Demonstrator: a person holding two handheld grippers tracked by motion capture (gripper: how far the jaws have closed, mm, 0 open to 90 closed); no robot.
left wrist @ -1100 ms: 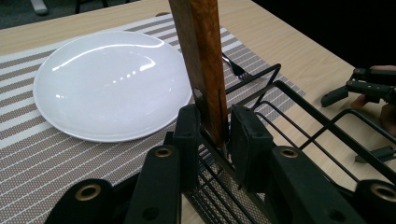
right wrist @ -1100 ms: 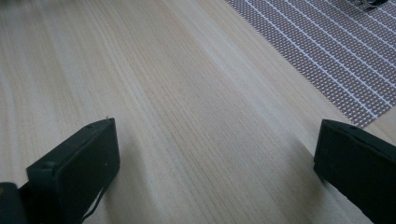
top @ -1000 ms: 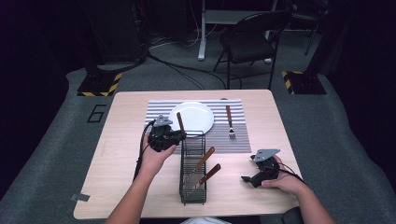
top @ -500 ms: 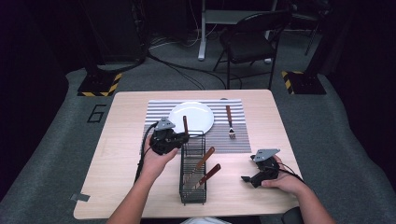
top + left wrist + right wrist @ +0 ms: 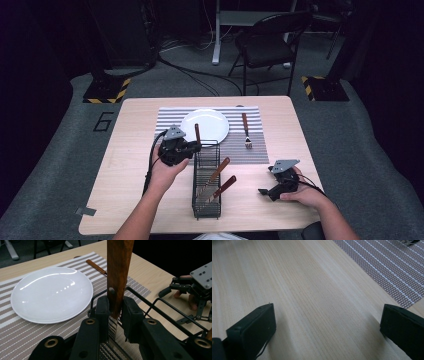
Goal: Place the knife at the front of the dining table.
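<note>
The wooden-handled knife (image 5: 117,277) stands upright between the jaws of our left gripper (image 5: 115,312), which are clenched on the lower end of its handle, just where the metal blade begins. In the high view we see this knife (image 5: 197,134) rising at the far end of the black wire caddy (image 5: 206,210), at that end's left side, with its handle pointing up and the edge of the white plate (image 5: 212,120) just behind it. Our left gripper (image 5: 192,148) sits at the caddy's far left corner, and our left hand (image 5: 167,170) wraps it from below.

Two more wooden-handled utensils (image 5: 216,181) lie slanted inside the caddy, side by side, handles up and to the right. The plate rests on a striped placemat (image 5: 167,122) on the table (image 5: 125,150), and a fork (image 5: 245,131) with a wooden handle lies on the mat to the right of the plate, well apart from it.

Our right gripper (image 5: 262,191) rests low near the table's near right edge, held in our right hand (image 5: 300,192), well apart from the caddy. In the right gripper view its jaws stand wide apart over bare wood, with nothing between them, and a corner of the placemat (image 5: 387,267) shows beyond.

In the left gripper view the right gripper (image 5: 195,287) appears farther off, beyond the caddy's wire rim (image 5: 160,302).
</note>
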